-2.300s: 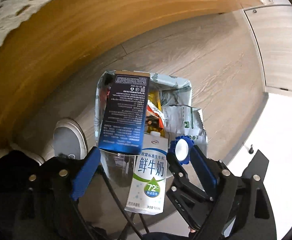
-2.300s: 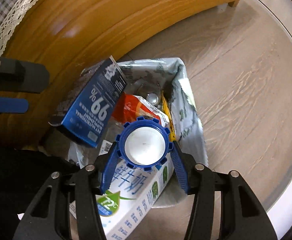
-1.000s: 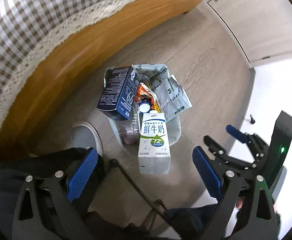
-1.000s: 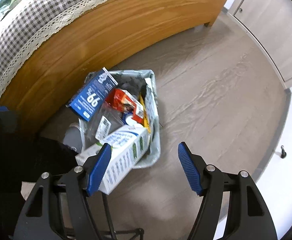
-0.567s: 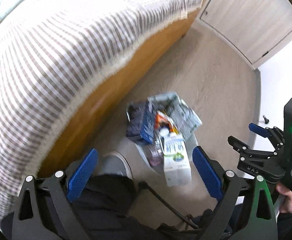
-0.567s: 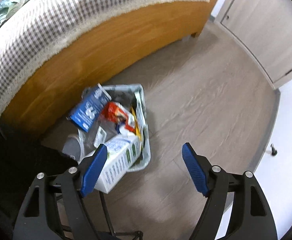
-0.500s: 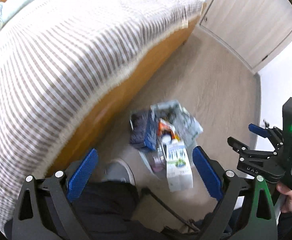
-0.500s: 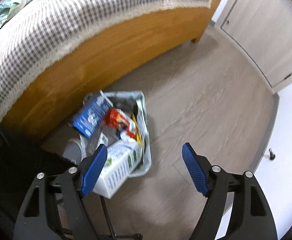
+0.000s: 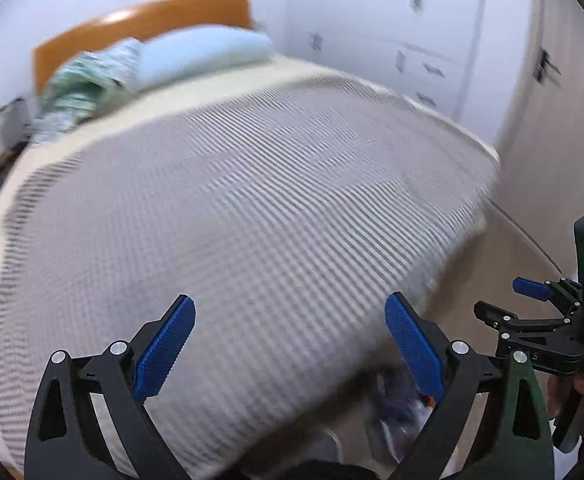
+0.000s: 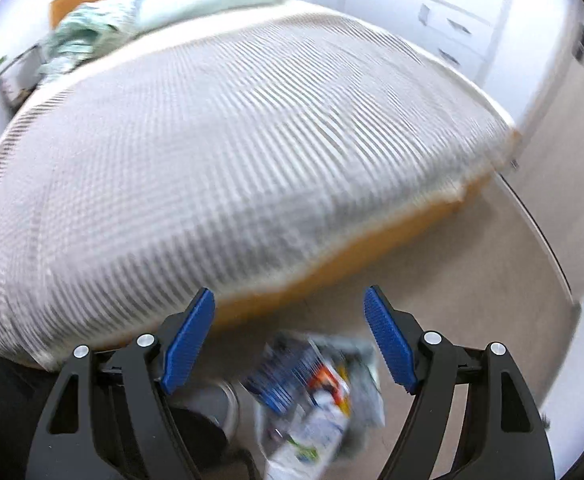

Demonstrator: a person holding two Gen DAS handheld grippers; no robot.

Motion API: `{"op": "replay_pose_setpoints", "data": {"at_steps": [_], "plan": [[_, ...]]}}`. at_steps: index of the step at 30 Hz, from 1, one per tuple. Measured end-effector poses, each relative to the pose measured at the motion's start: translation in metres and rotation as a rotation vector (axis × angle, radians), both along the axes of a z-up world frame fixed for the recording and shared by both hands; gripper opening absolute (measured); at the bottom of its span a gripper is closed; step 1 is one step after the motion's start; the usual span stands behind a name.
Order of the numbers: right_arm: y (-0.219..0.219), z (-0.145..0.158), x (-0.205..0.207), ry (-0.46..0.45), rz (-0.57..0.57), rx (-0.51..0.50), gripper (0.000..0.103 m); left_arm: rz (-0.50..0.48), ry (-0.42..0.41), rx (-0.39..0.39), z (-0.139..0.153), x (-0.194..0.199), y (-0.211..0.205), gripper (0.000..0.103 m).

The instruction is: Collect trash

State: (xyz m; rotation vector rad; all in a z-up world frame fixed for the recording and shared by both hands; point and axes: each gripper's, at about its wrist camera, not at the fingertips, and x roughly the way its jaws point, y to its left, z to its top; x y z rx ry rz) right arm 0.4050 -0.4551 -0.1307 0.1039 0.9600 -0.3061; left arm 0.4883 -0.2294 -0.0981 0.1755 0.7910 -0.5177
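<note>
The trash bin [image 10: 372, 380] with a grey liner stands on the floor beside the bed, blurred, at the bottom of the right wrist view. A dark blue box [image 10: 284, 380] and a white milk carton [image 10: 316, 436] stick out of it. My right gripper [image 10: 288, 300] hangs open and empty well above the bin. My left gripper [image 9: 288, 312] is open too, with nothing between its blue pads [image 9: 164, 344], over the bed's edge. In the left wrist view the bin [image 9: 396, 420] is a dim blur low down, and the right gripper [image 9: 510, 300] shows at the right edge.
A wide bed [image 10: 232, 140] with a grey checked cover fills both views, with pillows [image 9: 204, 54] at its wooden headboard. A grey shoe [image 10: 216, 400] stands left of the bin. Bare wood floor [image 10: 472, 280] runs right toward white cupboard doors [image 9: 424, 68].
Both grippers have lifted away from the bin and tipped upward, so the bin slid to the bottom of each view and the bed came in. The right jaws, earlier around the carton's cap, stand empty.
</note>
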Motion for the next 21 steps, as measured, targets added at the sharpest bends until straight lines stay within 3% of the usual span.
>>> {"op": "replay_pose_setpoints", "data": {"at_steps": [14,19,21], "plan": [[0.139,0.068,0.185,-0.167,0.314,0.024,0.074,0.335,-0.186,0.021,0.071,0.120,0.151,0.095],[0.177,0.075,0.246,-0.195,0.404,0.103,0.074,0.428,-0.239,-0.042,0.086,0.175,0.193,0.095],[0.188,0.081,0.266,-0.217,0.414,0.092,0.074,0.475,-0.266,-0.039,0.088,0.191,0.203,0.095]]}}
